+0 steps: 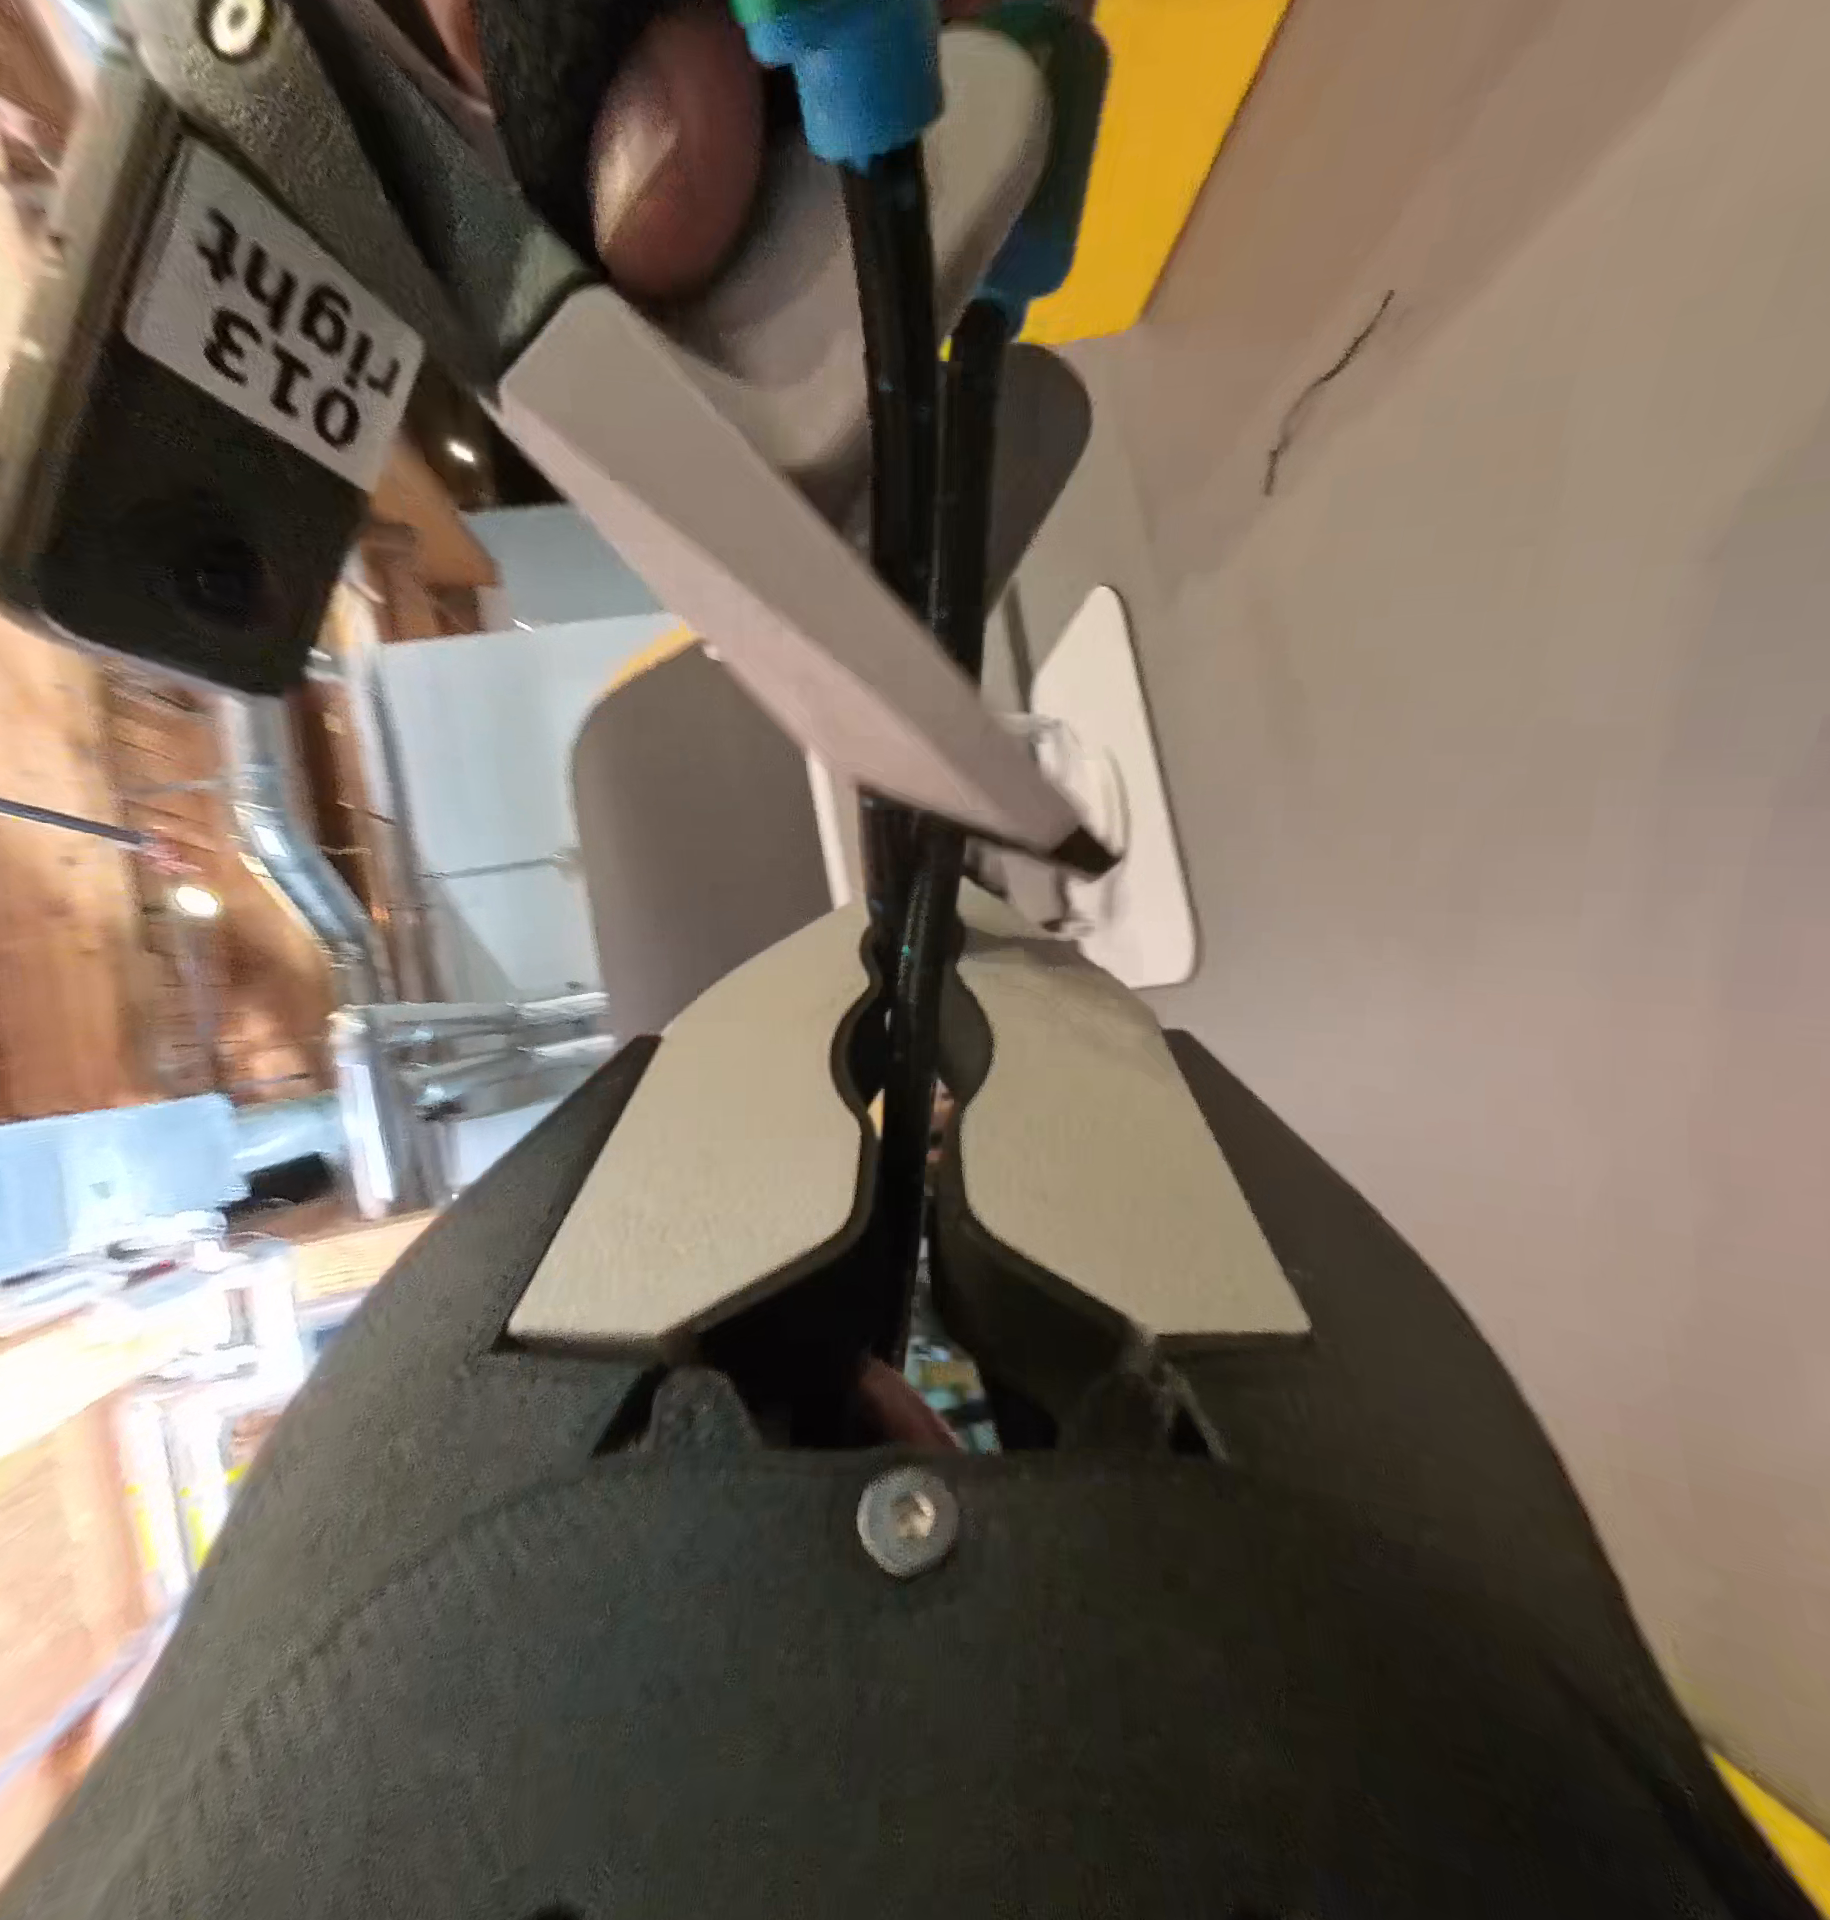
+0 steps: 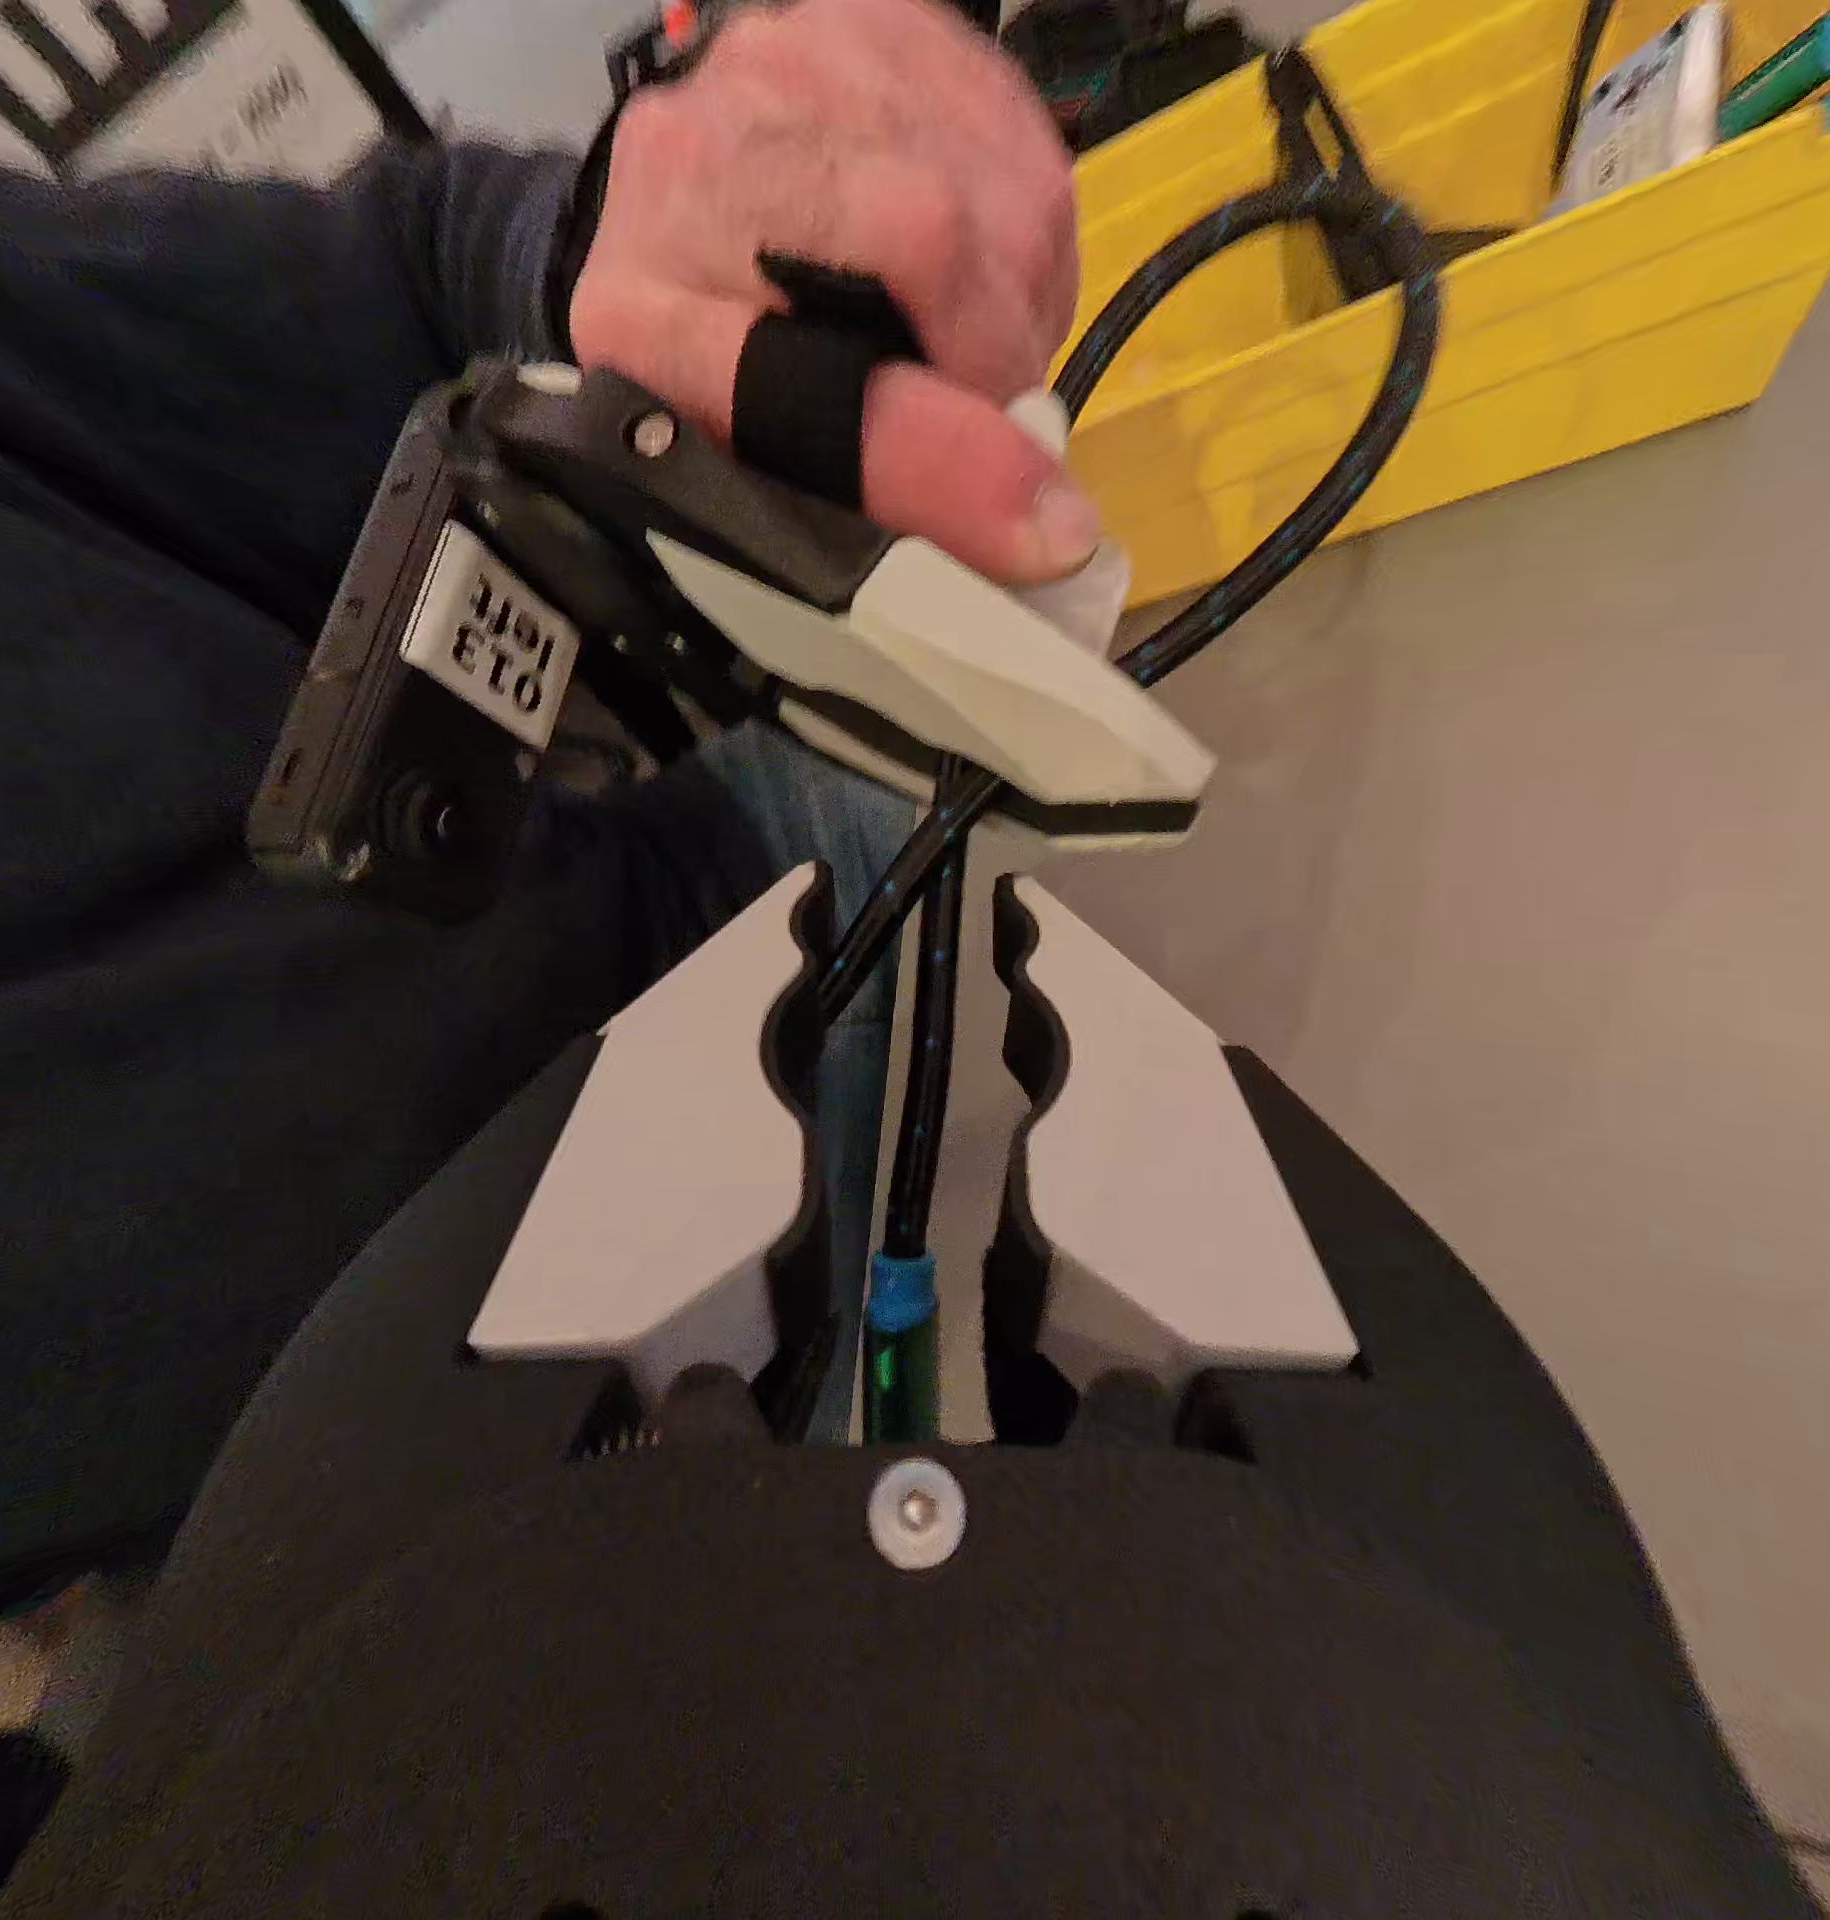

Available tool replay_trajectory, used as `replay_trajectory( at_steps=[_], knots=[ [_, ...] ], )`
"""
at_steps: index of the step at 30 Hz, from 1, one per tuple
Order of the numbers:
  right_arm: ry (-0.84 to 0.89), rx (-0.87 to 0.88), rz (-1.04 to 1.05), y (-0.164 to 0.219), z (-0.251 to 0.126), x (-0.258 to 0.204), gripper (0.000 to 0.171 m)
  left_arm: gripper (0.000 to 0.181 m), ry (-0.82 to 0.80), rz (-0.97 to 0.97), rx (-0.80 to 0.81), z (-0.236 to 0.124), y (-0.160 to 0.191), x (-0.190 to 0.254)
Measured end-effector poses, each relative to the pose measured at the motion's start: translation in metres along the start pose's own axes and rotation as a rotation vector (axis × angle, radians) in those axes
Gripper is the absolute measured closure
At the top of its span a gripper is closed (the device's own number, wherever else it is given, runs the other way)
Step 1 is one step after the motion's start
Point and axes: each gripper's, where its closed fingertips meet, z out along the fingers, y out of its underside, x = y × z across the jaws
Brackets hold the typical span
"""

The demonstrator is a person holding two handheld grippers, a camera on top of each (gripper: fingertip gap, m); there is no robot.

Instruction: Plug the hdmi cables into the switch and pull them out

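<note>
Overhead, the grey counter [image 2: 1513, 935] carries a yellow bin [image 2: 1410, 343], its contents blurred. Left gripper [image 1: 916, 997] jaws are clamped on the black cable [image 1: 906, 1039]. Right gripper [image 2: 906, 935] jaws stand apart around that cable; its blue-collared plug [image 2: 900, 1294] sits partly hidden between them. Switch not discernible.

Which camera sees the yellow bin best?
The right wrist view: the yellow bin shows its walls, dividers and items inside, beyond the looped black cable. The left wrist view shows only strips of yellow at the picture's edges, and what they belong to is unclear.
</note>
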Motion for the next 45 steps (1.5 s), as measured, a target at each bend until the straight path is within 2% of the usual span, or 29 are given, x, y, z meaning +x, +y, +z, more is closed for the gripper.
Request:
replay_trajectory(
  at_steps=[2, 3, 6, 8, 9, 12, 14, 18, 21, 24, 27, 29, 30, 32, 33, 37, 40, 41, 45],
  knots=[
    [0.024, -0.07, 0.004, 0.007, -0.001, -0.006, 0.136, 0.179, -0.048, 0.023, 0.011, -0.003, -0.003, -0.004],
    [0.027, -0.104, 0.004, 0.011, -0.001, -0.009, 0.144, 0.178, -0.057, 0.039, 0.011, -0.004, -0.005, -0.005],
    [0.047, -0.163, 0.032, 0.022, -0.002, -0.012, 0.142, 0.179, -0.093, 0.08, -0.003, -0.005, -0.005, -0.011],
    [0.027, -0.166, 0.012, 0.025, -0.004, -0.019, 0.146, 0.178, -0.107, 0.067, 0.01, -0.008, -0.006, -0.015],
    [0.006, -0.158, -0.022, 0.026, -0.005, -0.025, 0.155, 0.178, -0.105, 0.029, 0.036, -0.01, -0.009, -0.017],
    [-0.061, -0.098, -0.104, 0.02, -0.007, -0.041, 0.164, 0.178, -0.089, -0.134, 0.14, -0.022, -0.019, -0.025],
    [-0.17, -0.042, -0.198, 0.014, -0.009, -0.062, 0.166, 0.178, -0.051, -0.251, 0.249, -0.033, -0.031, -0.032],
    [-0.36, -0.022, -0.365, 0.014, -0.01, -0.102, 0.165, 0.178, 0.137, -0.513, 0.527, -0.061, -0.063, -0.037],
    [-0.42, -0.003, -0.415, 0.01, -0.011, -0.111, 0.165, 0.178, 0.308, -0.81, 0.689, -0.072, -0.075, -0.037],
    [-0.315, -0.029, -0.332, 0.009, -0.007, -0.086, 0.164, 0.179, 0.26, -0.793, 0.561, -0.057, -0.057, -0.028],
    [-0.174, -0.071, -0.257, 0.014, -0.004, -0.058, 0.156, 0.18, 0.153, -0.558, 0.339, -0.04, -0.037, -0.014],
    [-0.076, -0.093, -0.215, 0.013, -0.005, -0.042, 0.131, 0.179, 0.1, -0.455, 0.222, -0.03, -0.022, -0.007],
    [-0.022, -0.096, -0.208, 0.012, -0.008, -0.034, 0.125, 0.179, 0.069, -0.412, 0.188, -0.027, -0.017, -0.005],
    [0.071, -0.111, -0.198, 0.01, -0.016, -0.02, 0.128, 0.179, 0.035, -0.373, 0.133, -0.021, -0.01, -0.001],
    [0.092, -0.103, -0.195, 0.008, -0.02, -0.019, 0.123, 0.179, 0.009, -0.337, 0.103, -0.019, -0.006, 0.0],
    [0.187, 0.001, -0.184, -0.013, -0.046, -0.012, 0.11, 0.179, -0.033, -0.259, 0.042, -0.015, 0.003, 0.002],
    [0.319, 0.123, -0.148, -0.031, -0.082, 0.003, 0.111, 0.179, -0.028, -0.246, 0.018, -0.013, 0.009, 0.009],
    [0.389, 0.127, -0.132, -0.029, -0.095, 0.012, 0.116, 0.18, -0.027, -0.252, 0.003, -0.012, 0.014, 0.011],
    [0.672, -0.174, -0.063, 0.032, -0.127, 0.064, 0.123, 0.18, 0.016, -0.264, -0.007, -0.014, 0.024, 0.023]
  ],
)
